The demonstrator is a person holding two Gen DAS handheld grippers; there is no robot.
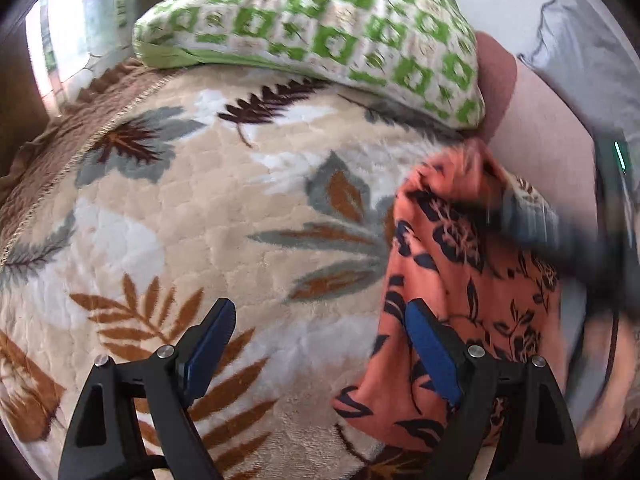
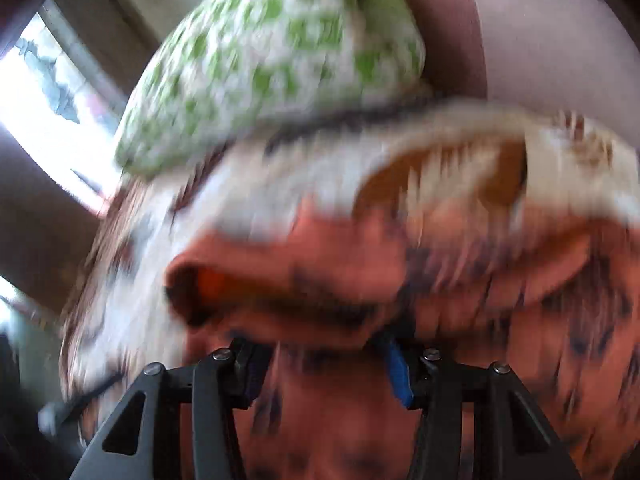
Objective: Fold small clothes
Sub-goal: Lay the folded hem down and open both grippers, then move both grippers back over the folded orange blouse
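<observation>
An orange garment with a dark floral print [image 1: 448,280] lies bunched on the leaf-patterned blanket [image 1: 200,208] at the right of the left wrist view. My left gripper [image 1: 320,344] is open and empty, its right finger [image 1: 430,356] over the garment's left edge. The right gripper shows there as a dark blurred shape [image 1: 560,236] over the garment's top. In the blurred right wrist view the garment [image 2: 360,280] fills the front and drapes over my right gripper [image 2: 324,356]. Its jaws stand apart and their tips are hidden under the cloth.
A green-and-white patterned pillow [image 1: 320,32] lies at the far end of the blanket and also shows in the right wrist view [image 2: 272,56]. A pink wall or headboard [image 1: 540,128] is at the right. A bright window [image 1: 68,32] is at the far left.
</observation>
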